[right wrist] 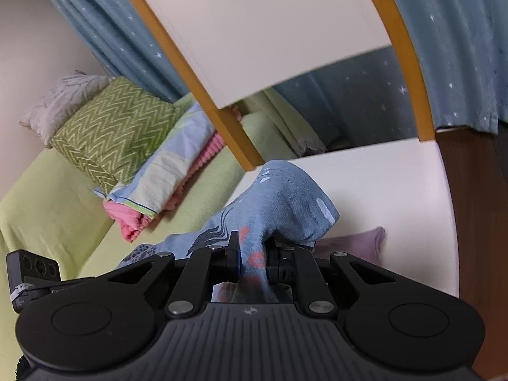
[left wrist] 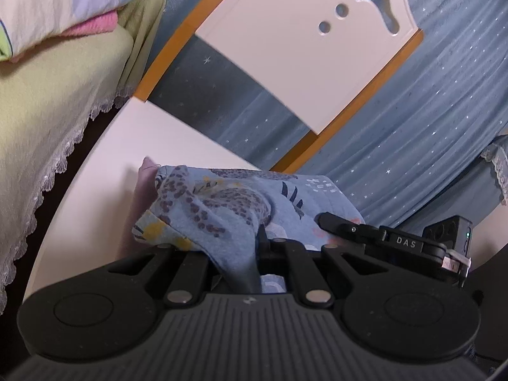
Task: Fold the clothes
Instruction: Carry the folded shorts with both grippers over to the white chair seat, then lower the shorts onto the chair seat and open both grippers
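Both grippers pinching one blue printed garment over the chair seat.

Left gripper [left wrist: 254, 241] and right gripper [right wrist: 252, 254] each closed on the blue garment [left wrist: 241, 197], which stretches sideways between them, bunched. One pink cloth [right wrist: 352, 241] lies beneath on the white chair seat [right wrist: 397, 184]; the seat's far edge is bare. Bed [left wrist: 47, 101] just beside.

Black ribbed gripper body [left wrist: 247, 324], silver screws [left wrist: 179, 296]

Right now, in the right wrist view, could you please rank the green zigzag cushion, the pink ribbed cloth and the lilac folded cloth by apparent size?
1. Green zigzag cushion, clearly largest.
2. Pink ribbed cloth and lilac folded cloth: too close to rank; both are partly hidden, and the lilac one lies nearer the camera.
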{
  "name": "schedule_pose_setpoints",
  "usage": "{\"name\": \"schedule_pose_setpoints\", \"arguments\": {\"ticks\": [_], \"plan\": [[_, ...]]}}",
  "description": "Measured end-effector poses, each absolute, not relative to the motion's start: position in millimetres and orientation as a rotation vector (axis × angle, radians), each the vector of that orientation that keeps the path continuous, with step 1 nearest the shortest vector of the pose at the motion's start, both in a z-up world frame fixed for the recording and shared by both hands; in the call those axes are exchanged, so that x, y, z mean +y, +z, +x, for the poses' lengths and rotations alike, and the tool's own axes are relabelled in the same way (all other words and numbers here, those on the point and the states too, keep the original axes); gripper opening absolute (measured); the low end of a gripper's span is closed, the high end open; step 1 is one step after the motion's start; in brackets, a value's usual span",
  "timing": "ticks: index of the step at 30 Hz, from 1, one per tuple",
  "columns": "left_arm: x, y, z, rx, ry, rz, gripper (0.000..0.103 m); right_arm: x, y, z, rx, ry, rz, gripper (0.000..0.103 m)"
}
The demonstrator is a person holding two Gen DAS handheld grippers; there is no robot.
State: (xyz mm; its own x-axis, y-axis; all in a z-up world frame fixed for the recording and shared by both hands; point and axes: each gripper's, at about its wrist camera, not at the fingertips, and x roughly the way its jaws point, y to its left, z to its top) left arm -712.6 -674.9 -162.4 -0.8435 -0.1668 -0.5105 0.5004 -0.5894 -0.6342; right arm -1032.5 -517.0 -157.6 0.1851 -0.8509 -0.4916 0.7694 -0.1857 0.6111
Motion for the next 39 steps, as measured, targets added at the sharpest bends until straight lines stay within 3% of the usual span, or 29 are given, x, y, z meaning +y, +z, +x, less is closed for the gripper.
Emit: {"name": "schedule_pose_setpoints", "arguments": {"ticks": [7,9,11,16,22,24,25,26,27,30,31,33,34,35,37,39], "plan": [[-679,-190,-714,1.166,-2.404,0.639,0.01,-517,-183,-1039,-0.08,-1.474,1.038,0.016],[-681,-199,-714,1.165,-2.387,0.673,0.018,-519,-192,-1042,-0.081,-1.479,1.055,0.02],[-684,-204,-708,1.202,-2.386,0.656,0.021,-519,-199,-1048,-0.109,-1.474,1.081,0.037],[-706,-198,-683,1.339,-2.385,0.483,0.032,-506,-205,-1071,-0.252,-1.462,1.124,0.057],[-736,-207,-679,1.517,-2.331,0.389,0.035,-504,-231,-1098,-0.433,-1.434,1.238,0.06],[-739,-213,-679,1.548,-2.315,0.37,0.035,-503,-227,-1093,-0.411,-1.449,1.174,0.059],[-738,-213,-680,1.53,-2.317,0.37,0.031,-502,-226,-1091,-0.4,-1.456,1.142,0.043],[-736,-214,-680,1.513,-2.319,0.37,0.016,-502,-224,-1089,-0.389,-1.463,1.11,0.018],[-729,-208,-681,1.393,-2.346,0.389,0.007,-501,-222,-1086,-0.378,-1.47,1.077,0.012],[-705,-191,-683,1.078,-2.429,0.447,0.006,-500,-217,-1079,-0.337,-1.492,0.981,0.012],[-703,-193,-684,1.056,-2.416,0.484,0.006,-501,-213,-1072,-0.276,-1.524,0.952,0.012],[-701,-198,-686,1.031,-2.382,0.56,0.011,-502,-207,-1061,-0.162,-1.583,0.898,0.022],[-700,-201,-687,1.018,-2.364,0.597,0.017,-501,-207,-1061,-0.155,-1.609,0.912,0.044],[-702,-203,-685,1.036,-2.351,0.612,0.021,-501,-208,-1061,-0.148,-1.636,0.925,0.057],[-708,-200,-674,1.101,-2.342,0.588,0.03,-499,-210,-1060,-0.133,-1.689,0.952,0.057],[-715,-187,-661,1.142,-2.343,0.53,0.031,-490,-199,-1050,-0.108,-1.753,0.885,0.058]]}}
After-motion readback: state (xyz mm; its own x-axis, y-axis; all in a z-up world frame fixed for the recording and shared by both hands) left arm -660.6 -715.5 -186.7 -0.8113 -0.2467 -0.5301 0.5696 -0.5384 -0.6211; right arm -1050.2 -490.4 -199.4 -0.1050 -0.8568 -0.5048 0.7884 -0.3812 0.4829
